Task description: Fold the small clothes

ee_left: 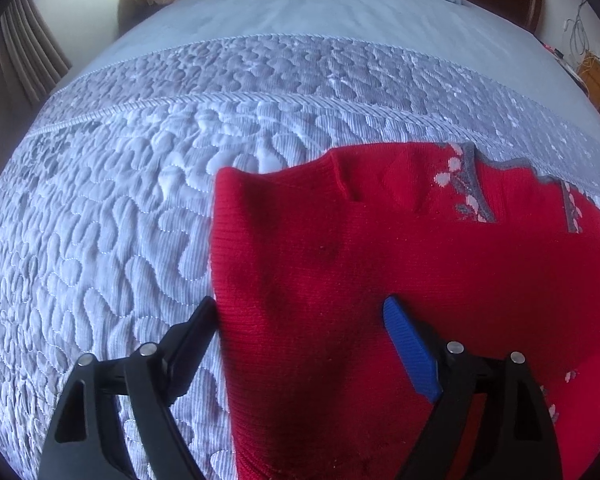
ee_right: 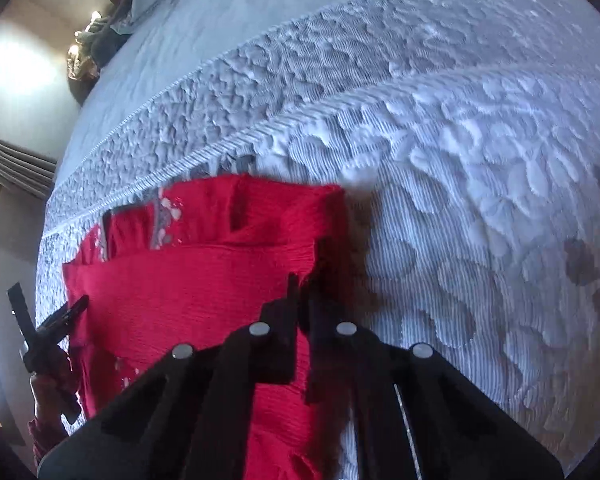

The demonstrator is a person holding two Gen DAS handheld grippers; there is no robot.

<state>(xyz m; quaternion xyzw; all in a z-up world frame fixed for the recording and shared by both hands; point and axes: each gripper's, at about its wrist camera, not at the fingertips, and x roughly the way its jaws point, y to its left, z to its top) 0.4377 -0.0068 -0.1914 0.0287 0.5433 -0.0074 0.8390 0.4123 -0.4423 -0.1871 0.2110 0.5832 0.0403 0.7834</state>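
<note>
Red knit sweater [ee_left: 380,248] lies flat on the quilted bedspread [ee_left: 120,200], grey floral trim at the far edge, sleeve apparently already tucked in. Right claw [ee_right: 302,296] is pinched onto the sweater's right edge, likely to carry a fold across. Left claw [ee_left: 300,312] is spread wide, straddling the left edge, gripping nothing, probably lining up. Near hem cut off in both views; can't confirm how many layers the right claw holds.
</note>
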